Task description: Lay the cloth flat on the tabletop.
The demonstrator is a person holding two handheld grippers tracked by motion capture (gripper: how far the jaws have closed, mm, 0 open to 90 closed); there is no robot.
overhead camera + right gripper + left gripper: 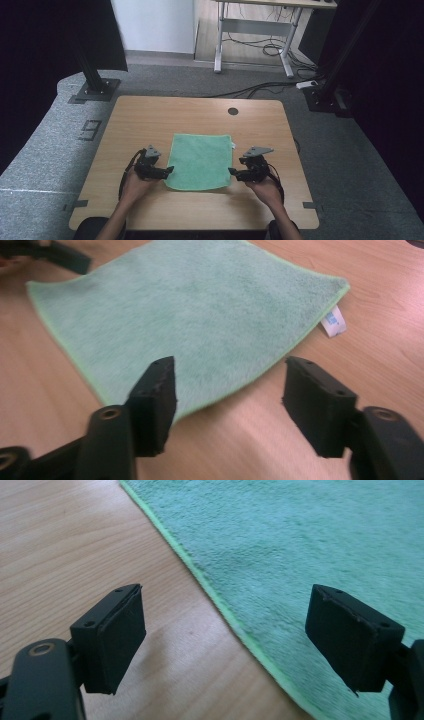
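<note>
A green towel (200, 161) lies flat on the wooden table (150, 120), with a small white label (233, 145) at its far right corner. My left gripper (170, 171) sits at the towel's left edge near the front corner, open. In the left gripper view the towel (310, 540) edge runs between the wide-apart jaws of that gripper (225, 615), untouched by either pad. My right gripper (231, 171) is at the towel's right edge, open. In the right gripper view the right gripper (230, 385) hovers over the towel (175, 315) border and bare wood, with the label (334, 321) beyond.
A round cable hole (233, 111) sits near the table's far edge. Black stand bases are on the carpet at the back left (95, 89) and back right (322, 95). A desk frame (252, 27) with cables stands farther back. The left gripper (60, 255) shows across the towel.
</note>
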